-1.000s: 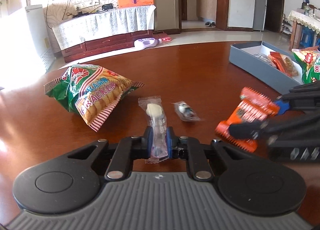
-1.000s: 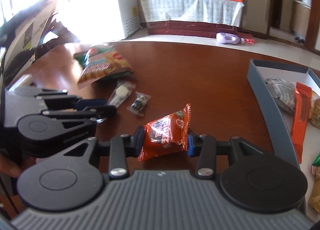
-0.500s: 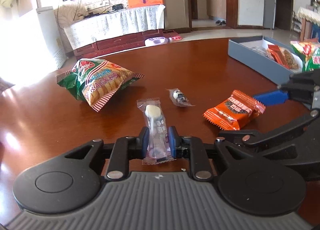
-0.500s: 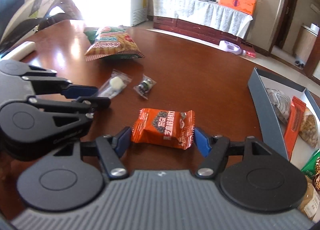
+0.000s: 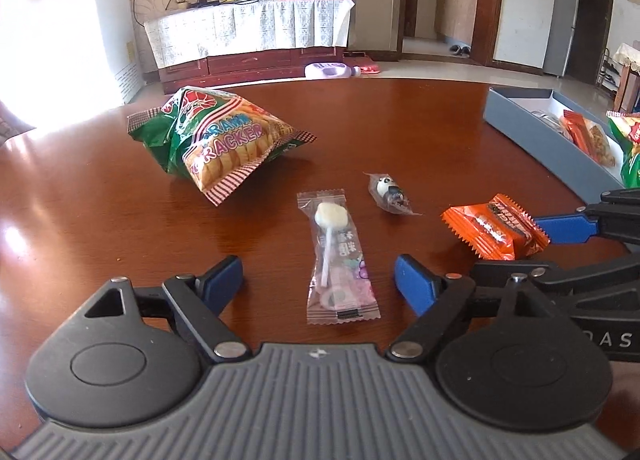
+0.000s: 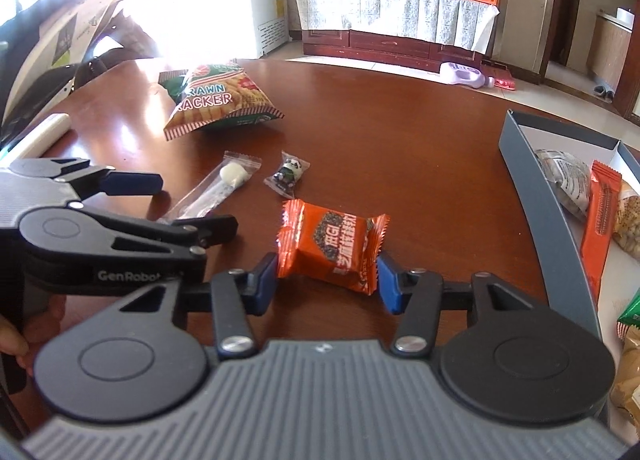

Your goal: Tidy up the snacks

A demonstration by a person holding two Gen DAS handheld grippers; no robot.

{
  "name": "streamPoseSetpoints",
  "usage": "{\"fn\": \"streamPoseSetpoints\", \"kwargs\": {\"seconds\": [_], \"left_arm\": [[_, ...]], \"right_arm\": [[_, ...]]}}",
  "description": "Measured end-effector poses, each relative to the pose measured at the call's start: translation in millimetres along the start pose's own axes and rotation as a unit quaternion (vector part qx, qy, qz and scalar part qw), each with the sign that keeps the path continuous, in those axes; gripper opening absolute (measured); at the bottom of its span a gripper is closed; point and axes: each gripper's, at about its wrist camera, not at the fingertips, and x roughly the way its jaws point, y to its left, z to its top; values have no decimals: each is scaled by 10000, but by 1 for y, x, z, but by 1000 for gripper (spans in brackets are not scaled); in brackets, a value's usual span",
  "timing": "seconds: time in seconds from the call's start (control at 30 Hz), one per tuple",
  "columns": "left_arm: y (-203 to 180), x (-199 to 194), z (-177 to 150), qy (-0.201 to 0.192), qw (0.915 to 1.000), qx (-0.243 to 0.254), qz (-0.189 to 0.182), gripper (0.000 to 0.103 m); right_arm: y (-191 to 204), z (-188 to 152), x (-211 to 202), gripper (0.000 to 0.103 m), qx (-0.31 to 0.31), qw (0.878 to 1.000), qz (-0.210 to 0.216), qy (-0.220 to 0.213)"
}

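Observation:
A clear-wrapped white lollipop [image 5: 336, 252] lies flat on the brown table [image 5: 420, 128], between the fingers of my left gripper [image 5: 318, 280]. Those jaws are opening wide and touch nothing. My right gripper [image 6: 326, 282] has an orange snack packet [image 6: 332, 244] between its blue pads. Its jaws are closing and the pads meet the packet's crimped ends. Seen from the left wrist, the orange packet [image 5: 496, 228] rests on the table between the right gripper's [image 5: 506, 248] fingers. Further off lie a green prawn cracker bag [image 5: 224, 144] and a small panda candy [image 5: 390, 192].
A grey open box [image 6: 548, 212] at the right holds several snack packs. The left gripper [image 6: 196, 202] sits close beside my right one, over the lollipop [image 6: 224, 184]. A hand shows at the left edge. A pale roll [image 6: 44, 136] lies at the table's left rim.
The left jaws let go of the lollipop and spread wide; it now lies on the table. The right jaws opened off the orange packet, then came back in onto its ends.

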Motion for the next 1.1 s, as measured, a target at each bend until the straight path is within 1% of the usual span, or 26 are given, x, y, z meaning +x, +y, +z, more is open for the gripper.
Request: {"fn": "streamPoseSetpoints", "kwargs": {"seconds": [0.1,0.13,0.17,0.2,0.6,0.67,0.7,0.77,0.8,0.83,0.87,0.9,0.93,1.0,1.1], "left_arm": [[0,1,0,23,10000,-7,-18,89],[2,3,1,50,10000,-29,4,93],[3,4,1,96,9999,-74,38,99],[5,6,2,161,9998,-134,73,103],[6,7,1,207,9997,-121,76,103],[7,8,2,216,9997,-92,22,103],[7,7,2,193,9998,-59,-31,101],[3,4,2,75,9997,115,-204,82],[1,2,2,42,9995,166,-275,76],[-3,0,3,1,9991,226,-350,56],[-6,-1,4,-24,9988,284,-410,31],[-9,-2,4,-25,9985,316,-448,27],[-12,-2,4,-30,9983,339,-468,20],[-13,-3,4,-44,9981,378,-494,16],[-12,-5,4,-61,9979,267,-590,12]], "right_arm": [[0,0,0,53,22,10000,-12,16],[0,0,0,53,34,10000,-2,13],[0,0,0,53,44,10000,10,13],[-1,-1,0,53,62,10000,24,14],[-3,-1,1,52,40,10000,-28,41],[-3,-1,1,53,29,10000,-34,34],[-3,0,0,53,31,10000,-32,25],[-3,0,0,53,42,10000,-11,10],[-2,0,0,53,32,10000,-12,8],[-2,0,0,53,25,10000,-8,10],[-2,0,0,53,23,10000,-2,12],[-2,0,0,53,21,10000,2,10],[-2,0,0,53,18,10000,4,8],[-2,0,0,53,9,10000,7,16],[-3,0,-2,51,25,10000,3,-7]]}}
